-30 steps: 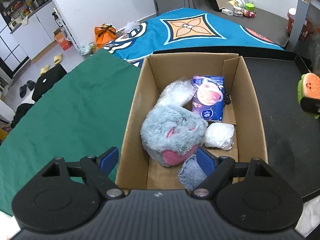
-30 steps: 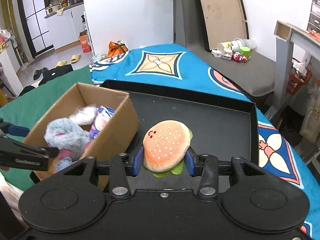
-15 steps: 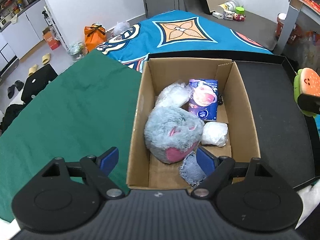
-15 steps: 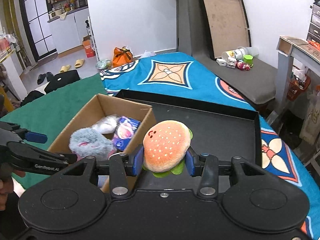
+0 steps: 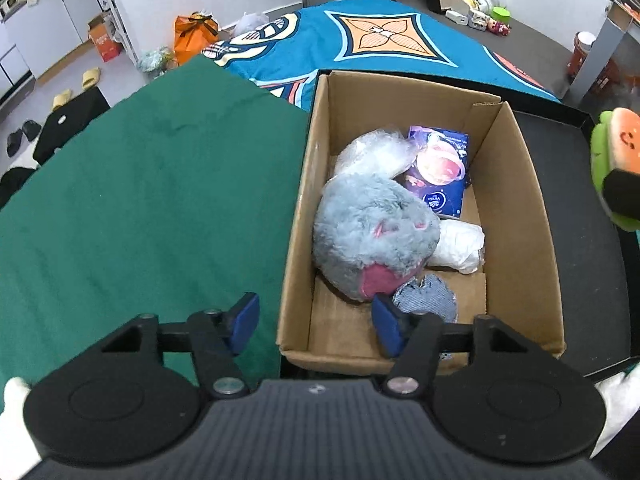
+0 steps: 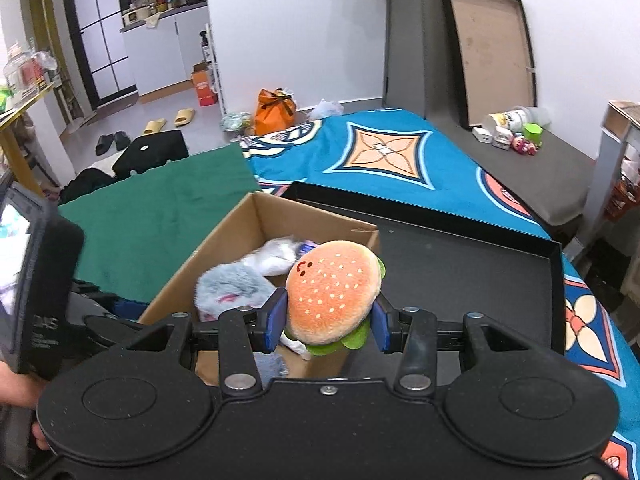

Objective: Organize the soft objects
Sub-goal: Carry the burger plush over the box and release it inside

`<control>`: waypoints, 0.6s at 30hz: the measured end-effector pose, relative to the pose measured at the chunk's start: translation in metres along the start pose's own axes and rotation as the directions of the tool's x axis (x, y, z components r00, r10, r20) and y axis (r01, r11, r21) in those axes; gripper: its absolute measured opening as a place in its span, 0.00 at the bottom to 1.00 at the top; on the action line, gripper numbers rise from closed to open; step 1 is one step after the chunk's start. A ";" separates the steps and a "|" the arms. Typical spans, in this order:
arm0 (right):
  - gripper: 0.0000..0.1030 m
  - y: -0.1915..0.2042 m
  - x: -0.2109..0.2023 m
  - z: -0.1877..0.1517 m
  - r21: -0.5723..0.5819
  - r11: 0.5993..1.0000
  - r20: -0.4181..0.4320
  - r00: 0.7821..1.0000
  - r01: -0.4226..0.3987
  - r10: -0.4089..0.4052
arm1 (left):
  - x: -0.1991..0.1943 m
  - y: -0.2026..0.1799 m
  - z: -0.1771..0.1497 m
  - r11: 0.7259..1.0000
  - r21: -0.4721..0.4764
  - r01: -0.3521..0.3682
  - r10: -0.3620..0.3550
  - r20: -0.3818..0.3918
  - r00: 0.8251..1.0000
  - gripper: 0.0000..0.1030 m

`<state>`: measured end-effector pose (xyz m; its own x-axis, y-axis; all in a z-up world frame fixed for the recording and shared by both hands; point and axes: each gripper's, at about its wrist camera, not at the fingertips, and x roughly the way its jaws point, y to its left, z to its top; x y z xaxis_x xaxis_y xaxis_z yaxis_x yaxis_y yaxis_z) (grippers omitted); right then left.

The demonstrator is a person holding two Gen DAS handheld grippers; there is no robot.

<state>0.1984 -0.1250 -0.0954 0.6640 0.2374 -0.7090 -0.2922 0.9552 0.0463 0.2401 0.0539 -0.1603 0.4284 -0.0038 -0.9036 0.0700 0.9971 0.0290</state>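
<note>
The right tongs (image 6: 326,322) are clamped on the burger plush (image 6: 334,294), their blue pads pressing its bun from both sides, and they hold it in the air just over the near right corner of the cardboard box (image 5: 532,216). The box stands in a shallow black tray (image 6: 460,264) and already holds a grey fluffy plush (image 5: 372,236), two white wrapped bundles, a purple packet (image 5: 440,176) and a scrap of denim (image 5: 426,300). The step in hand looks to be the drop into the box, and doing it well means carrying the burger further over the opening before letting go — released where it hangs now, it could catch the rim and tumble into the tray. The barest floor shows along the box's near end and right wall, so that seems the best landing spot. The left tongs (image 5: 316,324) are closing with nothing pressed between the pads; they straddle the box's near left corner — one pad outside over the green cloth (image 5: 140,200), one inside — perhaps to pinch the wall and steady the box.
</note>
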 end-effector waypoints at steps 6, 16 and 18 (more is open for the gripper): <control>0.54 0.021 0.000 0.003 -0.026 0.999 -0.001 1.000 -0.031 0.031 | 0.005 0.011 -0.003 0.999 -0.045 0.019 -0.020 -0.009 1.000 0.19; 0.60 0.013 -0.017 0.000 0.023 1.000 0.016 1.000 0.016 -0.016 | 0.003 0.013 -0.005 0.998 -0.032 0.048 -0.048 0.004 0.999 0.14; 0.60 0.011 -0.020 -0.001 0.027 0.999 0.018 1.000 0.021 -0.022 | 0.002 0.013 -0.004 0.998 -0.033 0.049 -0.049 0.006 0.999 0.14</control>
<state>0.1811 -0.1198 -0.0819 0.6824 0.2198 -0.6971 -0.2595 0.9645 0.0500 0.2383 0.0672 -0.1637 0.4303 -0.0530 -0.9011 0.0614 0.9977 -0.0293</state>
